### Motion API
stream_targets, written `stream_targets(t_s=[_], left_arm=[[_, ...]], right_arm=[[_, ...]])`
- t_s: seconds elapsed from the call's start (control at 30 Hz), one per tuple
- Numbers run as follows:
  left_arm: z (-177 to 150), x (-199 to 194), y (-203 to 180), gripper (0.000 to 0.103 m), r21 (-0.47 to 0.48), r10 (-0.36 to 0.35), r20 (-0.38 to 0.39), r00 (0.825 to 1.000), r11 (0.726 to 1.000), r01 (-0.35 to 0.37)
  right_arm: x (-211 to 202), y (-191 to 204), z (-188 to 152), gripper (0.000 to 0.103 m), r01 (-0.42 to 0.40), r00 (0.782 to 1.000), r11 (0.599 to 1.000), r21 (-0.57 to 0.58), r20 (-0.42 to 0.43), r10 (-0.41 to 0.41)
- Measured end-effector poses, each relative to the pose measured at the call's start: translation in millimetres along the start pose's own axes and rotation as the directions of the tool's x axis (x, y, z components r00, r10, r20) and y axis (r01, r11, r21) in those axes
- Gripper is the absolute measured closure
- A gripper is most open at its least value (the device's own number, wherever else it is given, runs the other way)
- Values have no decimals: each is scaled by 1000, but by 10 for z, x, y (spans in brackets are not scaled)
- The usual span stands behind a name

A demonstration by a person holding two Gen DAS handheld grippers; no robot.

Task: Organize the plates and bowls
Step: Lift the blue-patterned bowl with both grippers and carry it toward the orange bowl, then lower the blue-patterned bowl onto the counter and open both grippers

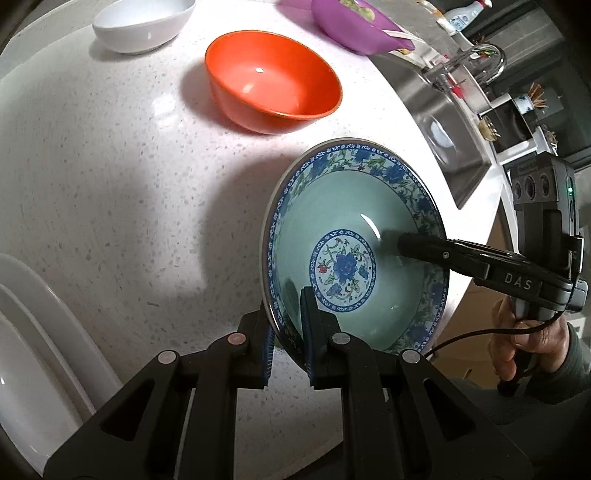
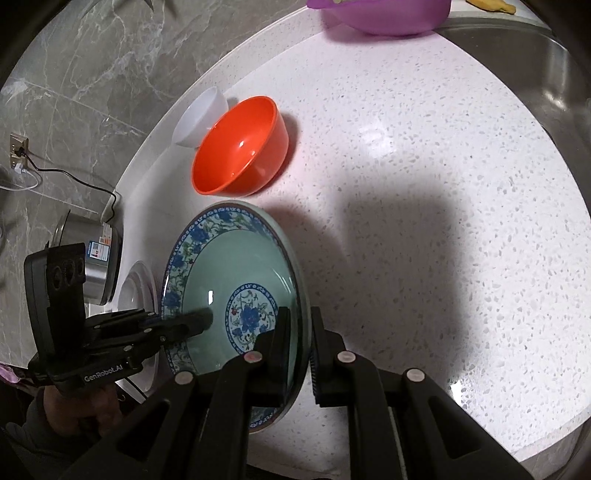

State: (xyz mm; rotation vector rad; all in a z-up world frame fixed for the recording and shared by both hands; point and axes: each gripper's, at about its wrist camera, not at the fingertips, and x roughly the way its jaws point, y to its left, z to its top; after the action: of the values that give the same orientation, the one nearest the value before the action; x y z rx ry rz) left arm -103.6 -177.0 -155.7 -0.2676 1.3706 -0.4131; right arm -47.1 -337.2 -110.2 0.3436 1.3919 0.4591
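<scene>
Bright overhead light, hard dark shadows on the counter (image 2: 424, 155), fisheye-warped edges.

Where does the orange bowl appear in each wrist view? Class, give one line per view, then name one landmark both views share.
Left wrist view: the orange bowl sits upper centre on the counter, beyond the floral bowl, with the white bowl to its upper left.
Right wrist view: the orange bowl sits left of centre, above the floral bowl, with the white bowl behind it.
Shared landmark: the floral bowl, gripped at its rim.

Bowls: four — green floral bowl (image 1: 354, 236), orange bowl (image 1: 273, 79) beyond it, white bowl (image 1: 144, 24), purple bowl (image 1: 354, 26).
White plates: one (image 1: 33, 350).
Grippers: two.
</scene>
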Motion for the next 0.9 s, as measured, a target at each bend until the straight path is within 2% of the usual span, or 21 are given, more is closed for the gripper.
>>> stream_targets(t_s=[0.3,0.67,0.73,0.77,0.8,0.83,0.87,0.9], left_arm=[[-73,62,129,92,-32,6,10,1000,999,-5],[-12,14,154,90,-66,3,38,999,998,0],[-7,-11,163,80,-71,6,53,999,997,-2],[-27,-48,202,53,-68,3,61,998,998,1],[-29,-95,202,18,-70,-3,80,997,998,9],[-44,-133,216,8,-70,-11,95,995,997,18],[-49,-190,213,5,-74,-21,116,993,997,30],[-50,-257,213,5,-77,-27,132,991,996,37]], right_arm=[[53,-40,38,92,-9,1000,1000,-30,-2,9],[85,-62,85,89,-36,999,997,-66,4,36],[75,-71,82,87,-37,999,997,-65,14,38],[64,-80,82,83,-39,999,997,-62,18,40],[48,-90,80,78,-41,999,997,-59,24,43],[27,-112,78,68,-41,999,998,-56,28,43],[-1,-129,80,59,-47,998,998,-52,33,49],[-36,-139,84,57,-55,998,997,-48,40,57]])
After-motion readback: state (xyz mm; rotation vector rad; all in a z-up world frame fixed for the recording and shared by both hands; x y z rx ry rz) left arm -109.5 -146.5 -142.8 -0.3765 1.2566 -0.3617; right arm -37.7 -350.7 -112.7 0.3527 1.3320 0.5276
